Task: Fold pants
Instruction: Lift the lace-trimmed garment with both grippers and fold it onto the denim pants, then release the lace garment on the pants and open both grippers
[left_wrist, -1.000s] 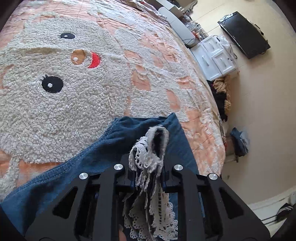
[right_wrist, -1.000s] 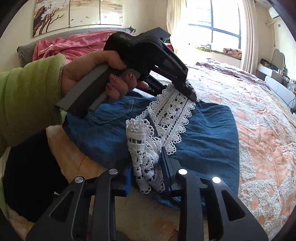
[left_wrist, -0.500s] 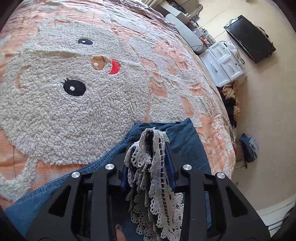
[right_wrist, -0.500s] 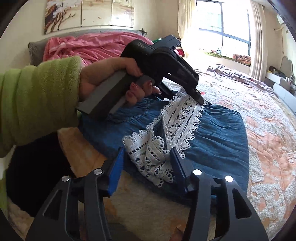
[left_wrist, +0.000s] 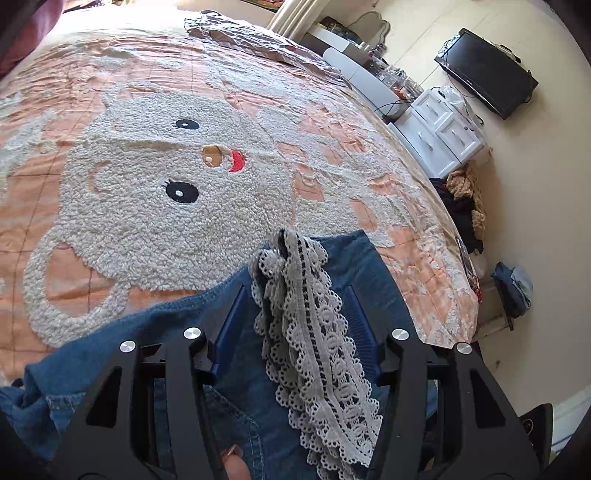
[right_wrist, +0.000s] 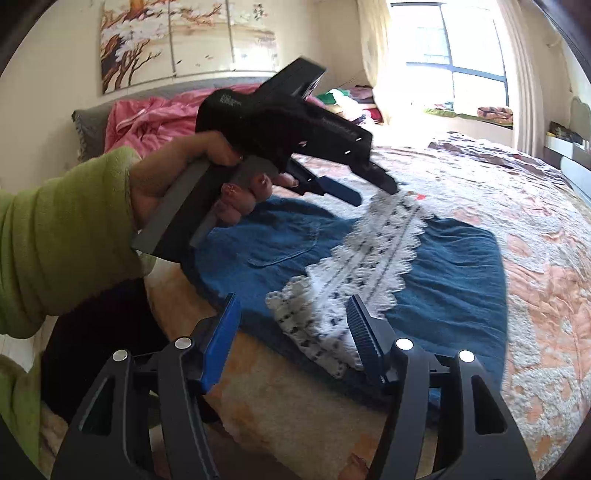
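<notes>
Denim pants (right_wrist: 424, 280) lie folded on the bed's bear-pattern bedspread (left_wrist: 155, 206), near its edge, with the white lace trim (right_wrist: 365, 258) draped across the top. Left claw (left_wrist: 291, 306): jaws spread, lace between them but not pinched. Right claw (right_wrist: 291, 325): jaws spread, hovering at the lace's near end, gripping nothing. Judgement: release step after a fold. Next move probably calls for regrasping a denim edge for another fold, keeping the lace from snagging. No containers near the pants.

Sunlit window (right_wrist: 461, 70), tree painting (right_wrist: 188, 40), white drawers (left_wrist: 439, 133) (perhaps a nightstand).
</notes>
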